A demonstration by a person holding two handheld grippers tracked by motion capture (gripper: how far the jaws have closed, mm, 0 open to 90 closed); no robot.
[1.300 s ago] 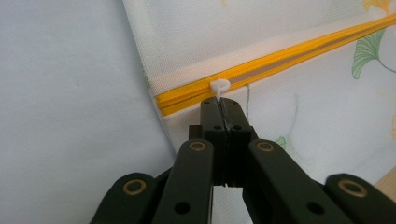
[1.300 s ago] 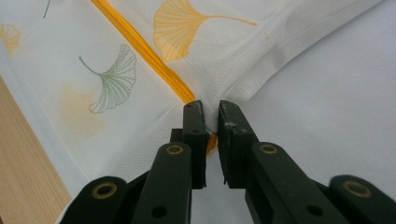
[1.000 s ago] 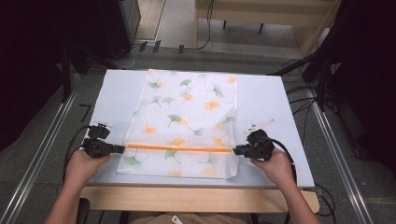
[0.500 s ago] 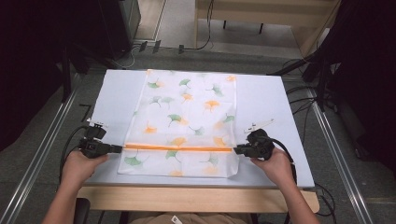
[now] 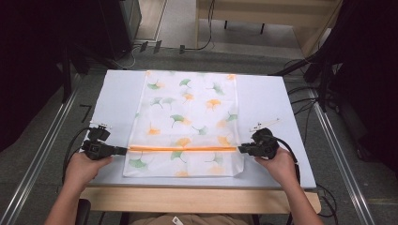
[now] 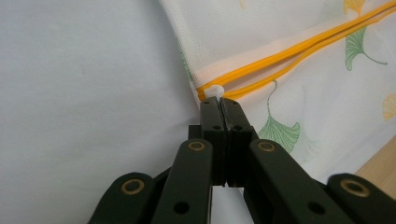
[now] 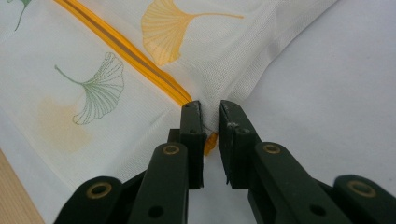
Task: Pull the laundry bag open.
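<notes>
Two grippers sit at opposite ends of the orange zipper that runs across the leaf-printed mesh bag on the white table. Our left gripper has its jaws pressed fully together, and just past their tips lies a small white tab at the zipper's end; it looks pinched, though we cannot be sure how much of it is caught. Our right gripper has its jaws a little apart, and they have just been opening; the bag's corner and the orange zipper end lie between them, and the pads do not seem to press on it.

From here we judge the main risk to be on the right side. With that end loose, any pull from the left hand would drag the whole bag toward the left gripper instead of working the zipper, and the fabric would bunch ahead of the jaws. The left hold is also slight: the tab sits at the very tips, so a sideways tug could slip it free. If the right jaws close again off-centre, they may catch mesh rather than zipper tape and pucker the corner.
</notes>
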